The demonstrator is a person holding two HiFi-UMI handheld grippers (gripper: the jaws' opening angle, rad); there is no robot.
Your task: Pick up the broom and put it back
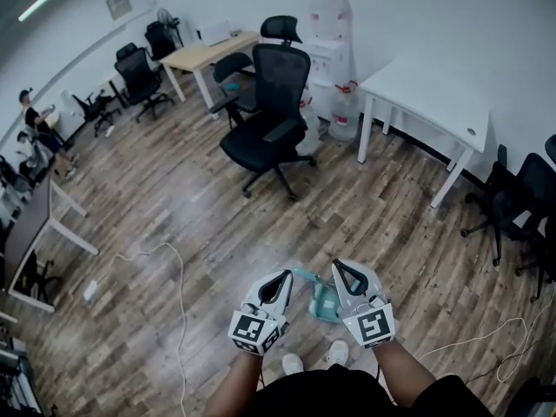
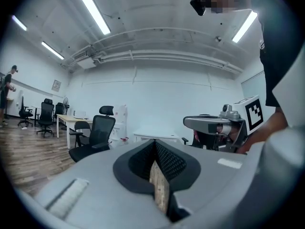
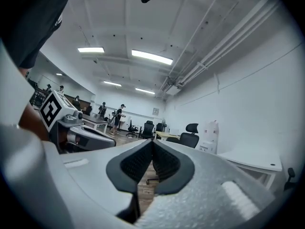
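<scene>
A teal broom-like thing (image 1: 323, 301) lies on the wooden floor just in front of the person's shoes, seen in the head view between and below the two grippers. My left gripper (image 1: 282, 277) is held level above the floor to its left, jaws shut with nothing between them (image 2: 155, 144). My right gripper (image 1: 339, 268) is held level to the right, also shut and empty (image 3: 152, 144). Neither touches the teal thing. Each gripper shows in the other's view: the right gripper (image 2: 212, 124) and the left gripper (image 3: 88, 138).
A black office chair (image 1: 269, 120) stands ahead, a white table (image 1: 434, 94) to the right of it, white water containers (image 1: 334, 50) against the wall. A wooden desk (image 1: 208, 55) is farther back. White cables (image 1: 178, 276) run over the floor. More chairs (image 1: 521, 198) stand at right.
</scene>
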